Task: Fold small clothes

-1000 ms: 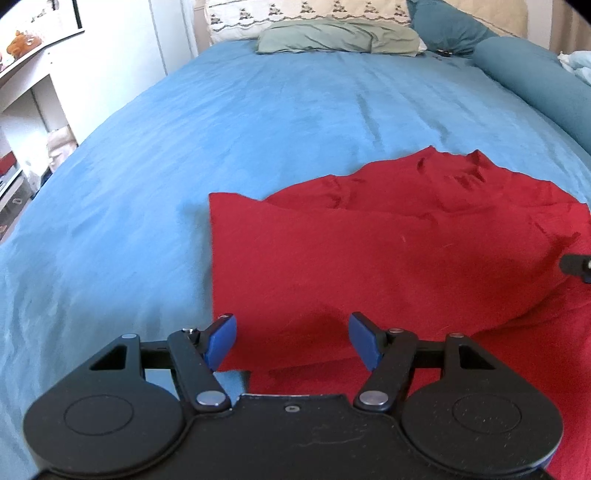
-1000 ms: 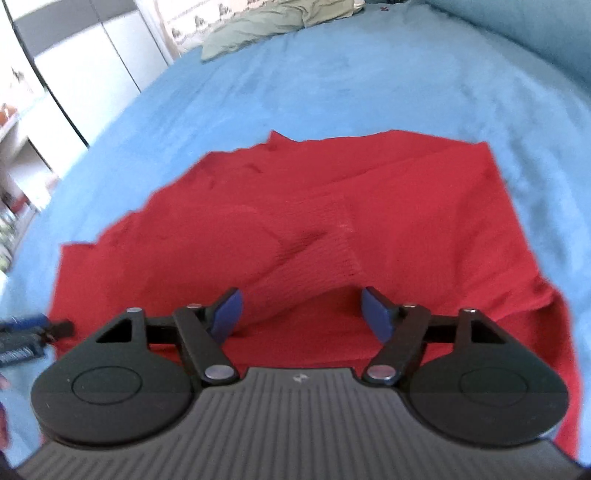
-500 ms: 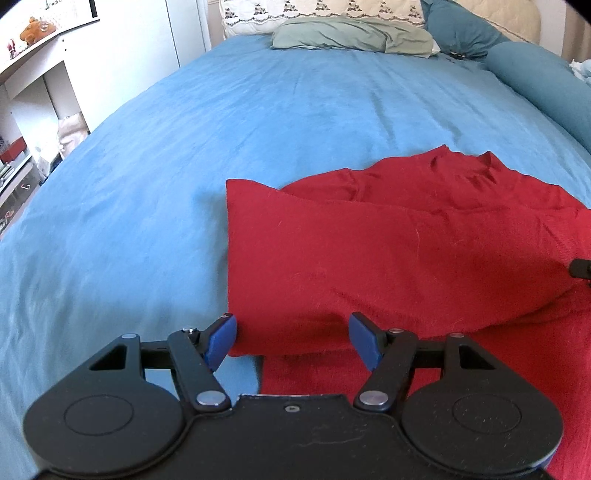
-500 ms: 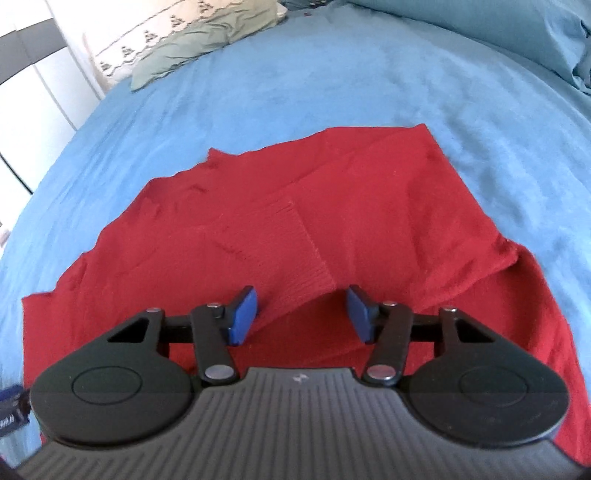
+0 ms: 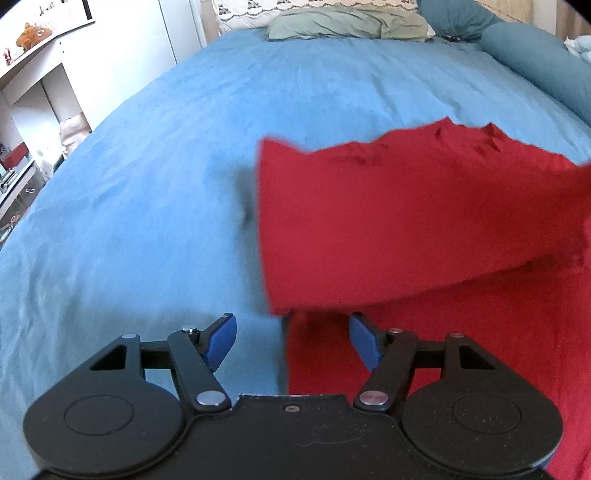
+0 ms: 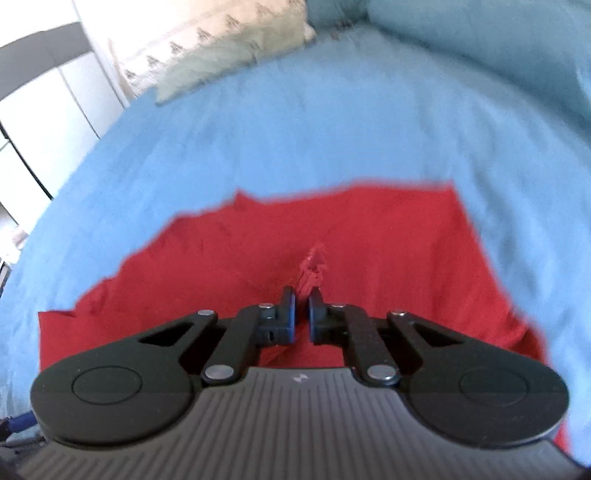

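A red knit garment (image 5: 406,221) lies on the blue bed cover (image 5: 147,184), with a sleeve folded across its body. In the right wrist view my right gripper (image 6: 303,306) is shut on a bunched ridge of the red garment's sleeve cuff (image 6: 313,266), which pokes up between the pads above the rest of the garment (image 6: 388,251). My left gripper (image 5: 291,339) hovers open over the garment's near left edge. Its blue pads (image 5: 221,339) straddle that edge without pressing on it.
Pillows (image 5: 347,26) lie at the head of the bed, and a teal bolster (image 5: 535,62) runs along the far right side. White shelves and a cupboard (image 5: 37,74) stand past the bed's left edge. Bare blue cover stretches left of and beyond the garment.
The right gripper's jaws closed from wide open onto the sleeve cuff and rose with it. The folded sleeve shifted in the left view. The left gripper stayed open and barely moved.
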`<state>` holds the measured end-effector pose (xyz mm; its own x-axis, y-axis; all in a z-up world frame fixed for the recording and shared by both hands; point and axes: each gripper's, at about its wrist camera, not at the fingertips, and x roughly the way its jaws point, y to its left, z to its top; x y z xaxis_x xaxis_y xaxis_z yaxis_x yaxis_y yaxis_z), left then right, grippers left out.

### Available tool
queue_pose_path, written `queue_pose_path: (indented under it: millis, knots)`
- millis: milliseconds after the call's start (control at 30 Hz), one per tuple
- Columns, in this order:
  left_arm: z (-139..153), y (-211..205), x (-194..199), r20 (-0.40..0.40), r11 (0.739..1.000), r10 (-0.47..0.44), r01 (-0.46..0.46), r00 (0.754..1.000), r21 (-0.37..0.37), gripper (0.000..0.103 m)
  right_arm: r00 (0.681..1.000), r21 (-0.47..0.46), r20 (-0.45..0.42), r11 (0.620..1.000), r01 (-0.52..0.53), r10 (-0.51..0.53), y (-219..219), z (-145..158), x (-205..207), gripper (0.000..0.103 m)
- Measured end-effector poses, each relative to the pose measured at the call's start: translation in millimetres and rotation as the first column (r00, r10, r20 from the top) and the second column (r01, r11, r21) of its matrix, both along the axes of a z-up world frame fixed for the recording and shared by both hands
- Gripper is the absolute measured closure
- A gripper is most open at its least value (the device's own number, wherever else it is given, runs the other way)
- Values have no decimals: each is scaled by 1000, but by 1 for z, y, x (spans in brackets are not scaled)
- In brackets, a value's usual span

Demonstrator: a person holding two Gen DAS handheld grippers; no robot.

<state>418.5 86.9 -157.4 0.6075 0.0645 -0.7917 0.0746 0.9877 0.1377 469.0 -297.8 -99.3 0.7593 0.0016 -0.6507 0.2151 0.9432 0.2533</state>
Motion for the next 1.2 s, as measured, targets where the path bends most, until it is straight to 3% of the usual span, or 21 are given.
queue_pose_path:
  millis: [167,267,367,500,600,633,700,733,767,900,1033,1133,1200]
  knots:
    - [-3,-5,11,17,1000,19,-19,1000,-16,31,999,-118,29,993,28,-25,-36,18,-6,81]
    - [-3,-9,25,27,999,34,-33,999,-21,32,999,-140,-27,989,37,-41,-54,1,-7,81]
    - [-5,-9,32,16,999,46,-46,999,-19,43,999,-148,-39,988,32,-38,-60,-10,-11,81]
    - [-7,7,27,-13,987,143,-143,990,-74,43,996,-135,-90,991,17,-30,-62,-31,-11,81]
    - [-2,10,22,-29,983,162,-164,986,-77,43,992,-140,-125,990,-16,-2,-61,-44,-16,77]
    - [1,9,20,-33,984,159,-161,987,-76,44,992,-140,-125,990,-22,4,-63,-44,-19,72]
    - [10,4,15,-24,989,130,-132,991,-69,39,993,-137,-119,990,-35,19,-64,-39,-28,40]
    - [15,0,13,-5,993,102,-103,995,-66,33,994,-148,-103,988,-42,26,-63,-34,-33,18]
    - [20,-6,10,22,996,68,-67,997,-63,30,996,-169,-76,984,-56,43,-60,-29,-38,7]
    - [37,-33,12,92,996,-56,62,994,-61,11,986,-169,-35,972,-164,161,-46,-22,-35,3]
    - [28,-54,29,86,990,-94,102,992,-98,11,983,-148,-37,972,-183,180,-35,-32,-11,3]
    - [8,-62,37,23,990,-86,88,996,-111,12,987,-124,-112,984,-129,116,-44,-54,0,4]
    - [-3,-65,38,-11,992,-81,79,997,-100,13,992,-98,-75,989,-109,101,-54,-64,-3,3]
